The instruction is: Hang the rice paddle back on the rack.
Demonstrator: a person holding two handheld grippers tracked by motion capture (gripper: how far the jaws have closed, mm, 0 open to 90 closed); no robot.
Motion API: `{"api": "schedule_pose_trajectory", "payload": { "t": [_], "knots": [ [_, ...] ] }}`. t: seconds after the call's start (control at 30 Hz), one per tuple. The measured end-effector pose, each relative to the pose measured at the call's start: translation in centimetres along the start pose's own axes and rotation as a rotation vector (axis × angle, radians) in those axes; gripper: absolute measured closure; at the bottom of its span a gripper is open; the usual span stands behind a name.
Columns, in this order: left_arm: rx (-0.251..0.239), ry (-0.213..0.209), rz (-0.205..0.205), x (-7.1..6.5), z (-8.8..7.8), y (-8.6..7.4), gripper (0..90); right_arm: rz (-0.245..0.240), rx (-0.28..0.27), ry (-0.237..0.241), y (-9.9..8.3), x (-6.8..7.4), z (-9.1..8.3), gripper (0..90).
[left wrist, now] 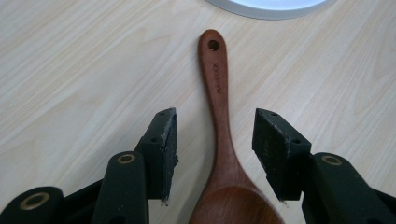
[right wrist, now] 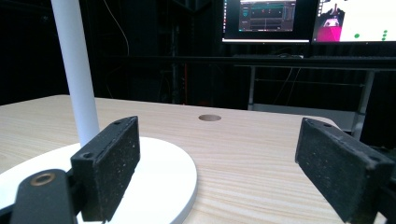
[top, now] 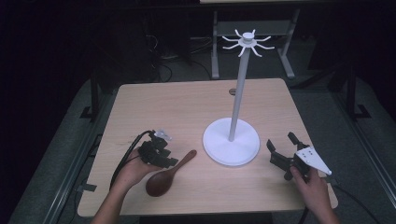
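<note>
A dark, smooth wooden spoon [top: 168, 173] lies flat on the pale wood-grain table [top: 196, 100], lower left of centre in the high view, handle slanting up-right toward the white stand [top: 231, 140] with its round base. The left gripper [left wrist: 215, 144] straddles the handle, jaws spread, not touching. The right gripper [top: 281, 147] hangs at lower right, jaws wide apart.

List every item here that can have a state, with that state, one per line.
wooden spoon: flat on the table, bowl up, handle between the left gripper's open jaws, not gripped.
white stand: upright on the table, hooks at the top bare.
left gripper: open, straddling the spoon's handle.
right gripper: open, holding nothing, beside the stand's base.
</note>
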State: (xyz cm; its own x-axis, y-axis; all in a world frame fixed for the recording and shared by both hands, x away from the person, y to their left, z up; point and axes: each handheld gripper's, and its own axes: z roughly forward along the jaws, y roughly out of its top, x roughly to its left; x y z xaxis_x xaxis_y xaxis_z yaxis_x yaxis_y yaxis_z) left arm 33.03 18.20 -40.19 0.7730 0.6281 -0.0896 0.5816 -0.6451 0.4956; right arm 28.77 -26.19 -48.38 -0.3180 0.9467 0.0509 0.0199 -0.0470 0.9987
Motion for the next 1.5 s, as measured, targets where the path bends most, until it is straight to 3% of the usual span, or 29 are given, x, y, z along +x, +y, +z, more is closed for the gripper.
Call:
{"api": "schedule_pose_trajectory", "payload": {
  "t": [0.37, 0.5, 0.93, 1.5],
  "knots": [
    [0.103, -0.008, 0.015, -0.6, 2.1, 1.8, 52.8, 0.001, 0.000, 0.000, 0.0, 0.0, 0.0, 13.5],
    [0.141, -0.008, 0.003, -0.8, 2.9, 2.2, 54.5, 0.001, 0.000, 0.000, 0.0, 0.0, 0.0, 13.5],
    [0.250, 0.014, -0.001, -0.9, 4.6, 2.8, 62.8, 0.002, 0.001, 0.001, 0.0, 0.0, 0.0, 13.5],
    [0.292, 0.045, 0.003, -0.9, 5.4, 2.7, 71.0, -0.001, 0.000, 0.002, 0.0, 0.0, 0.0, 13.5]
  ]
}}
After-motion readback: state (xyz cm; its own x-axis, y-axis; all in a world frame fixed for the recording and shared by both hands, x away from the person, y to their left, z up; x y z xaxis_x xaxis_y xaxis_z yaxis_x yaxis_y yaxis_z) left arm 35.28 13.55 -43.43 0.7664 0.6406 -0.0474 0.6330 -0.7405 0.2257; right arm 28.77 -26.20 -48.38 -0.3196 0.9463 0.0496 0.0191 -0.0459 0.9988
